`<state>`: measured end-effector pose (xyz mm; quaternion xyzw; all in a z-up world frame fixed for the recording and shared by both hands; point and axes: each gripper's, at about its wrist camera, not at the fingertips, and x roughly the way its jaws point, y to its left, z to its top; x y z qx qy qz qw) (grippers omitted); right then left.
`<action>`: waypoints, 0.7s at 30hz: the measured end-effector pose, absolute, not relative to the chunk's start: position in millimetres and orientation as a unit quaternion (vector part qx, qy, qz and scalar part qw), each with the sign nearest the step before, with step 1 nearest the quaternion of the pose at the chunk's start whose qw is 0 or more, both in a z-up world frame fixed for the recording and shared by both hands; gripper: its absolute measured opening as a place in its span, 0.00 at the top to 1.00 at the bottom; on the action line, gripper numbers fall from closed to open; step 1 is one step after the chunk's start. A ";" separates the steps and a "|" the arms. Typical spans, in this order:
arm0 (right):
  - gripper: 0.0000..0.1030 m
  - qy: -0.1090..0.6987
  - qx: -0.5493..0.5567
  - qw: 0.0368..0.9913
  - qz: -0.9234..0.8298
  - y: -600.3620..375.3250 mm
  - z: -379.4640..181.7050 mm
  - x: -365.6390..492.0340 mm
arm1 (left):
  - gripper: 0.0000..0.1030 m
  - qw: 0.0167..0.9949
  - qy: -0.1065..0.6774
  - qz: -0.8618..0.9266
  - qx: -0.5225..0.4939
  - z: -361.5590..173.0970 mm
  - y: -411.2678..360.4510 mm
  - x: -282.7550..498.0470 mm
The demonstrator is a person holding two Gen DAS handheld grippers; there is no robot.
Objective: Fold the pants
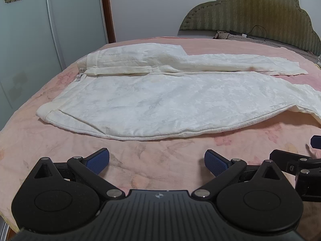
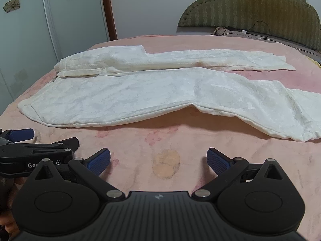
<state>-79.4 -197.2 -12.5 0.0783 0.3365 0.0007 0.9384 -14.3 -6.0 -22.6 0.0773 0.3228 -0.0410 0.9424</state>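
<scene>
Pants (image 1: 160, 104), white with a faint woven pattern, lie spread flat across a pink bed (image 1: 60, 140); the waistband is at the left, the two legs run off to the right, the far leg straight and narrow, the near leg broader with its hem bending toward the right edge of the view; a yellowish tint shows along the waistband and far leg. Left claw (image 1: 156, 163) hangs just short of the near edge of the pants, its blue-padded fingers (image 1: 99, 160) spread wide with nothing between them, only bedding below; right claw (image 2: 158, 161) is likewise splayed wide and empty, just beside the left one, each showing at the edge of the other's view; neither touches the cloth. Beyond the bed stand a padded olive headboard (image 1: 260, 16) with a dark cable (image 1: 258, 31) lying at its foot, a white wall, and frosted sliding doors (image 1: 30, 40) with flower motifs at the left.
</scene>
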 end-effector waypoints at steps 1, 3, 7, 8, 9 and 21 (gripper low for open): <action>0.00 0.337 0.078 0.938 0.001 -197.1 -12.6 -79.3 | 0.01 0.942 0.323 -0.041 0.077 -22.6 -6.0 -14.2; 0.00 0.337 0.079 0.938 0.002 -197.1 -12.5 -79.7 | 0.01 0.942 0.323 -0.041 0.077 -22.6 -5.9 -14.3; 0.00 0.333 0.075 0.940 0.003 -196.8 -12.3 -79.9 | 0.01 0.943 0.323 -0.041 0.076 -22.6 -5.8 -13.9; 0.00 0.331 0.074 0.941 0.005 -196.9 -11.9 -80.0 | 0.01 0.943 0.322 -0.042 0.075 -21.9 -5.2 -14.0; 0.00 0.327 0.074 0.942 0.007 -197.3 -11.0 -80.2 | 0.01 0.944 0.320 -0.042 0.072 -20.5 -4.4 -13.4; 0.00 0.285 0.064 0.949 0.119 -213.6 22.4 1.9 | 0.00 0.956 0.289 0.008 0.048 9.3 22.9 46.6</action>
